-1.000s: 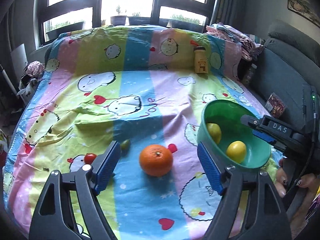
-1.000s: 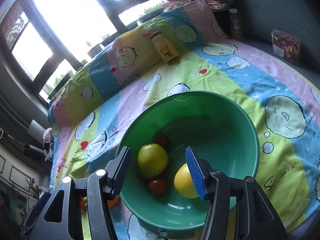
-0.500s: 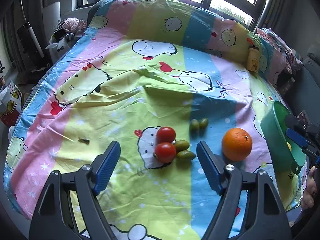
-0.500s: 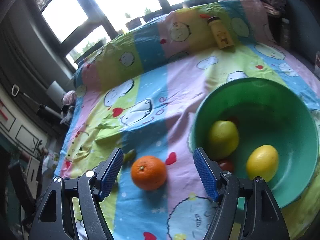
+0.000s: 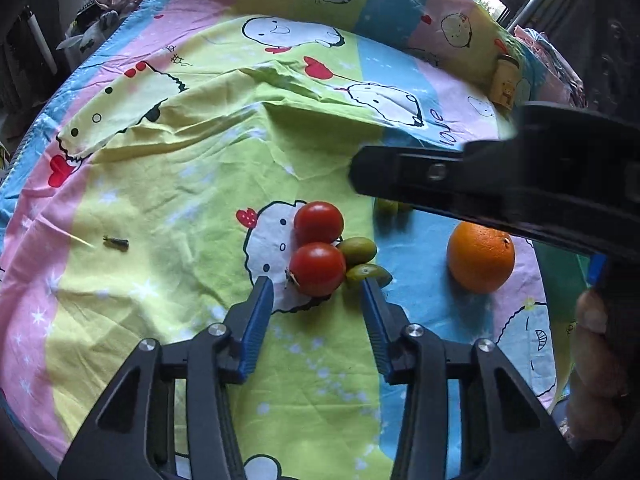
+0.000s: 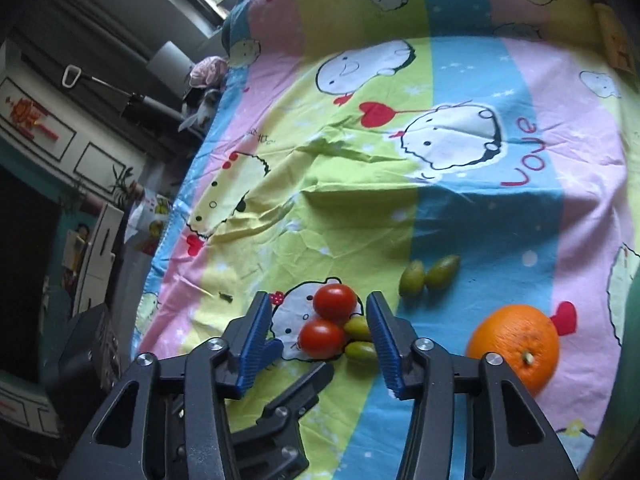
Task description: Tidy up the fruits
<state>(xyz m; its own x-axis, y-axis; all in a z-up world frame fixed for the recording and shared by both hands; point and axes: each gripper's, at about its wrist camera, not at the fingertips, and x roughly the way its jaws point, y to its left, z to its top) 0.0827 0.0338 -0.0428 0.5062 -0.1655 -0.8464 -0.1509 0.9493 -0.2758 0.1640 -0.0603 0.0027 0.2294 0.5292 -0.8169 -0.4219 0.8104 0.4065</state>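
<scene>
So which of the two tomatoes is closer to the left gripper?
The nearer tomato, the one just ahead of the open left gripper. The other tomato touches it on the far side.

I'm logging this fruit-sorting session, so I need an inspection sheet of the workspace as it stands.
Surface: wrinkled cartoon bedsheet.
Job's things: two tomatoes touching, two green olive-like fruits against them, two more green fruits apart, orange alone; green bowl only at the frame edge.
Clutter: small dark stem piece, yellow bottle at the far pillow.
Grippers: left gripper open, just short of the nearer tomato; right gripper open, jaws flanking the tomato cluster in its view.
Cables: nothing seen.
Surroundings: window, clothes piles beside the bed.
</scene>
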